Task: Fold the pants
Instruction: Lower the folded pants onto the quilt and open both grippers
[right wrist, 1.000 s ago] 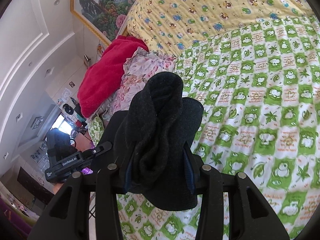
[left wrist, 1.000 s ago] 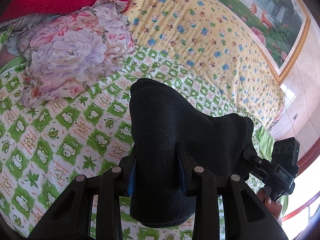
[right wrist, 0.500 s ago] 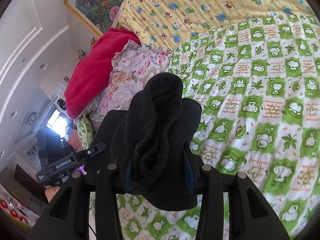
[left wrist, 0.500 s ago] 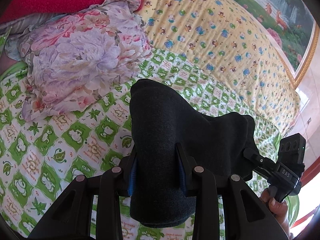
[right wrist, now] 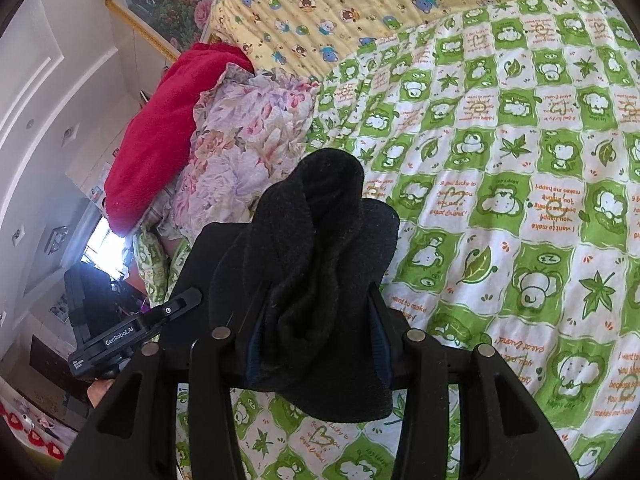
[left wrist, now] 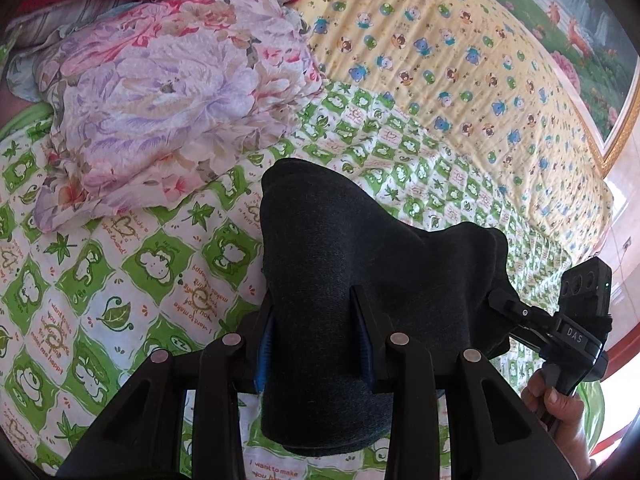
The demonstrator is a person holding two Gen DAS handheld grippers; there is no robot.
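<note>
The dark pants (left wrist: 340,264) hang bunched between my two grippers above the green-and-white checked bedsheet (left wrist: 120,280). My left gripper (left wrist: 316,332) is shut on one end of the pants, which drape over and below its jaws. My right gripper (right wrist: 316,336) is shut on the other end of the pants (right wrist: 316,248), a thick rumpled bundle. The right gripper (left wrist: 576,328) also shows at the right of the left wrist view, and the left gripper (right wrist: 120,336) at the lower left of the right wrist view.
A floral quilt (left wrist: 160,92) and a red blanket (right wrist: 156,136) are piled at one side of the bed. A yellow bear-print cover (left wrist: 460,72) lies along the far side under a framed landscape painting (left wrist: 580,32). The checked sheet (right wrist: 520,200) spreads to the right.
Both grippers have moved with the pants toward the floral quilt and lower over the bed. The grip on the pants is unchanged.
</note>
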